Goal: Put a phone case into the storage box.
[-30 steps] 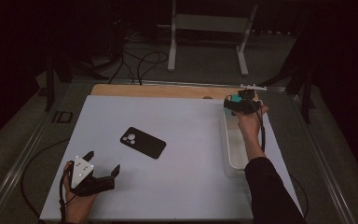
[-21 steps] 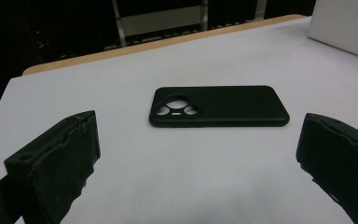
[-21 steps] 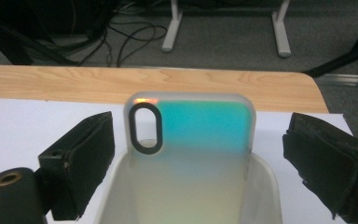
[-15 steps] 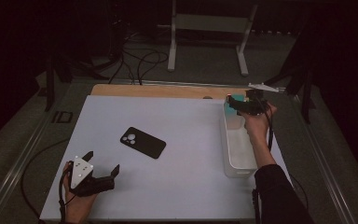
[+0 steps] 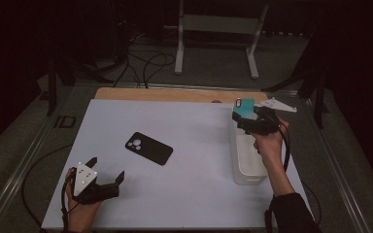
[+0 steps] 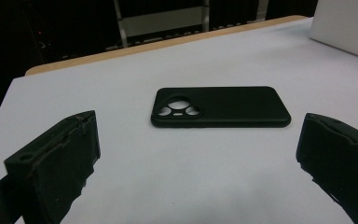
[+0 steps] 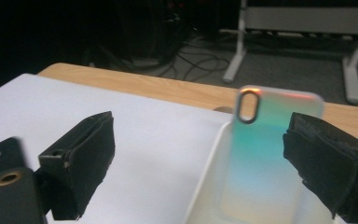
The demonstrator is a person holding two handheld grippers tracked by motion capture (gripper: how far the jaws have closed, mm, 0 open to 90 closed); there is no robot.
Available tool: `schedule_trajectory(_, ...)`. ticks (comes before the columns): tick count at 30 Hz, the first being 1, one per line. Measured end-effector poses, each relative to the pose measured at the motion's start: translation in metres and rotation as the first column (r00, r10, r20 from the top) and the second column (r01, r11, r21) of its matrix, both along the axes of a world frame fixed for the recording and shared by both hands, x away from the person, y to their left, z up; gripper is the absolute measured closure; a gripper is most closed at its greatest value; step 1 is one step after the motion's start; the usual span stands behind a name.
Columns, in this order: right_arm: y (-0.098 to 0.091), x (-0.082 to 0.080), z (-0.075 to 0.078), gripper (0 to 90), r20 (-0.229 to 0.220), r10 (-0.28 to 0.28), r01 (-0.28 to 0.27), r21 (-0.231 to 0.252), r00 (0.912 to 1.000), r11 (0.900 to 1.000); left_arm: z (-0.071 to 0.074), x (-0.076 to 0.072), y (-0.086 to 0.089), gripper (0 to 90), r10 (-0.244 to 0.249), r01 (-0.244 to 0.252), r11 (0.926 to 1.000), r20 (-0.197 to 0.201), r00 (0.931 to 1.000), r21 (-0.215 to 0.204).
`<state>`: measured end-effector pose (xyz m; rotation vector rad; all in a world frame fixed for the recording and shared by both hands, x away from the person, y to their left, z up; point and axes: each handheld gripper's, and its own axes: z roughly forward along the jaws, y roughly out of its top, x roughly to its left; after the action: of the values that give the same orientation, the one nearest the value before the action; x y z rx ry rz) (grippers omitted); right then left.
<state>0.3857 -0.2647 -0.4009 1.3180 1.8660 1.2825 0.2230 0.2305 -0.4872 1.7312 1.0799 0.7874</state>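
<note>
The white table (image 5: 194, 194) is carrying a clear bin (image 5: 246, 171) at its right side. The right gripper (image 7: 200, 163) is hovering at the bin's far end, jaws spread wide, with the teal phone case (image 7: 265, 154) standing just inside the right-hand jaw; whether it is touching is unclear. The left gripper (image 6: 191, 158) is resting, jaws apart, the black phone case (image 6: 221, 106) lying flat just beyond its tips. The teal case is looking thin, light, flexible and glossy, so gripping across its long edges seems safest.

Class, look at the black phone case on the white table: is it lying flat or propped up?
Flat. The black phone case lies back-up on the white table, its camera cutouts facing upward, with the left gripper open short of it.
</note>
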Motion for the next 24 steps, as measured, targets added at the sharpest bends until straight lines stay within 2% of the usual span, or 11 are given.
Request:
schedule_trajectory(5,0.008,-0.023,-0.004,9.0,0.025,0.056,-0.055,-0.011,0.9982,0.9984,0.000,-0.001,-0.001,0.1,-0.001,0.001,1.0000,0.003,1.0000,0.006)
schedule_trajectory(8,0.012,-0.037,-0.008,9.1,0.044,0.080,-0.078,-0.033,0.9959,0.9964,0.000,0.000,-0.001,0.1,0.000,0.000,1.0000,0.003,1.0000,0.005)
schedule_trajectory(11,0.015,-0.050,-0.013,9.0,0.064,0.087,-0.085,-0.039,0.9941,0.9957,0.000,0.000,-0.001,0.1,-0.001,0.001,1.0000,0.003,1.0000,0.003)
schedule_trajectory(14,0.017,-0.061,-0.018,9.0,0.064,0.095,-0.093,-0.043,0.9934,0.9948,0.000,0.000,-0.001,0.1,-0.001,0.001,1.0000,0.001,1.0000,0.001)
schedule_trajectory(17,0.019,-0.071,-0.020,9.1,0.090,0.110,-0.109,-0.019,0.9899,0.9939,0.000,0.000,0.000,0.1,0.000,0.000,1.0000,0.001,1.0000,0.004)
schedule_trajectory(19,0.020,-0.075,-0.021,9.1,0.100,0.114,-0.112,-0.027,0.9884,0.9933,0.000,0.000,0.000,0.1,0.001,-0.001,1.0000,0.001,1.0000,0.004)
schedule_trajectory(20,0.022,-0.080,-0.026,9.1,0.097,0.120,-0.116,-0.048,0.9880,0.9921,0.001,0.000,0.000,0.1,0.000,0.000,1.0000,0.002,1.0000,0.005)
schedule_trajectory(24,0.022,-0.090,-0.036,9.1,0.104,0.132,-0.126,-0.063,0.9858,0.9901,0.001,0.000,0.000,0.1,0.002,-0.002,1.0000,0.003,1.0000,-0.002)
